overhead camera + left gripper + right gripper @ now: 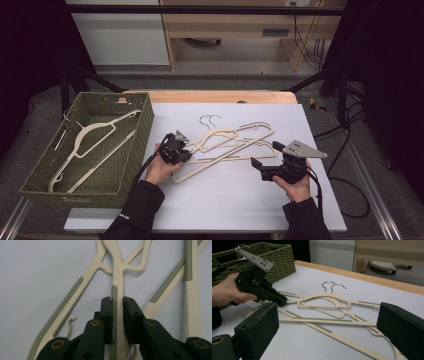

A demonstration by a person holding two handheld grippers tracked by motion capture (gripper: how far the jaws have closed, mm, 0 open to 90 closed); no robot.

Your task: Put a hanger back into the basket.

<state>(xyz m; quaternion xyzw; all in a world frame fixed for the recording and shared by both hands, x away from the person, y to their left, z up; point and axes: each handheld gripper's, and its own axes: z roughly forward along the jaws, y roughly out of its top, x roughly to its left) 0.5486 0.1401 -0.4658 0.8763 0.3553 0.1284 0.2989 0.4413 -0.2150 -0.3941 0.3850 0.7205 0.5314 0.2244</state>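
Two cream hangers [235,142] with green grip strips lie crossed on the white table top, their metal hooks [210,120] pointing away from me. My left gripper [187,150] is shut on the left arm of one hanger. In the left gripper view the pads [107,307] press on that arm [117,272] from both sides. My right gripper [265,154] stands open at the hangers' right end, low over the table. In the right gripper view its wide-apart jaws frame the hangers [324,302], and the left gripper [282,300] shows farther off, closed on the hanger's end.
A green woven basket [145,125] stands at the table's left side with another cream hanger [92,135] lying in it. The table's wooden edge [225,96] runs along the far side. Black frame bars and cables flank the table.
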